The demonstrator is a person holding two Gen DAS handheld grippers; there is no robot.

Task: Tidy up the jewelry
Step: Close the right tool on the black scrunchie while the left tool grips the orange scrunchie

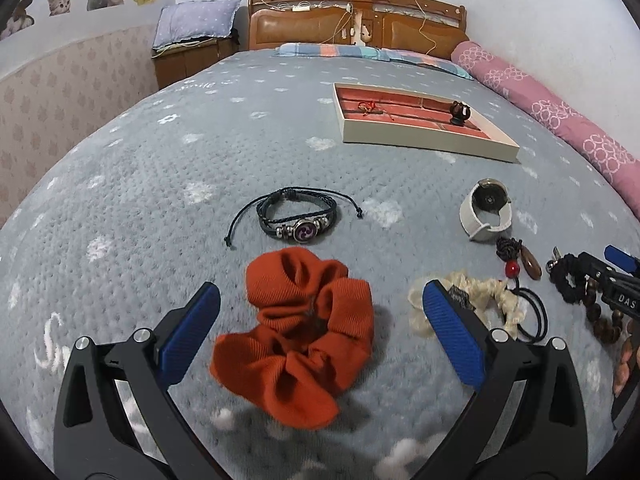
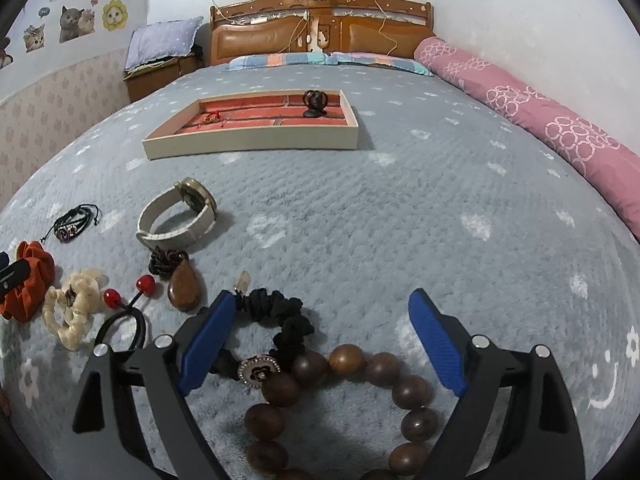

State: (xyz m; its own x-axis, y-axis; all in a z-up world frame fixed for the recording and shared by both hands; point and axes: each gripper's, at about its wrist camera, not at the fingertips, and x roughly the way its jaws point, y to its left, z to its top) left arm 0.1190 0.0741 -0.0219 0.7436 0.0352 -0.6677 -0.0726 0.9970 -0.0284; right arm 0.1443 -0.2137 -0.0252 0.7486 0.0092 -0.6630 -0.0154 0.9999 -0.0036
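Note:
My left gripper [image 1: 320, 300] is open, its blue pads on either side of an orange scrunchie [image 1: 300, 340] lying on the bed. Beyond it lies a black braided bracelet [image 1: 298, 218]. My right gripper [image 2: 322, 312] is open above a brown wooden bead bracelet [image 2: 340, 400] and a black scrunchie [image 2: 280, 328] with a flower charm. A white-strap watch [image 2: 176, 216], a brown pendant [image 2: 184, 286], a cream braided hair tie [image 2: 72, 308] and a black elastic with red beads [image 2: 124, 312] lie to the left. The jewelry tray [image 2: 256, 142] with red lining sits farther back.
The tray holds a red string piece [image 2: 212, 118] and a dark ornament [image 2: 314, 104]. A pink rolled quilt [image 2: 540, 120] runs along the right wall. The wooden headboard [image 2: 320, 28] and a bedside cabinet [image 2: 160, 72] stand at the back.

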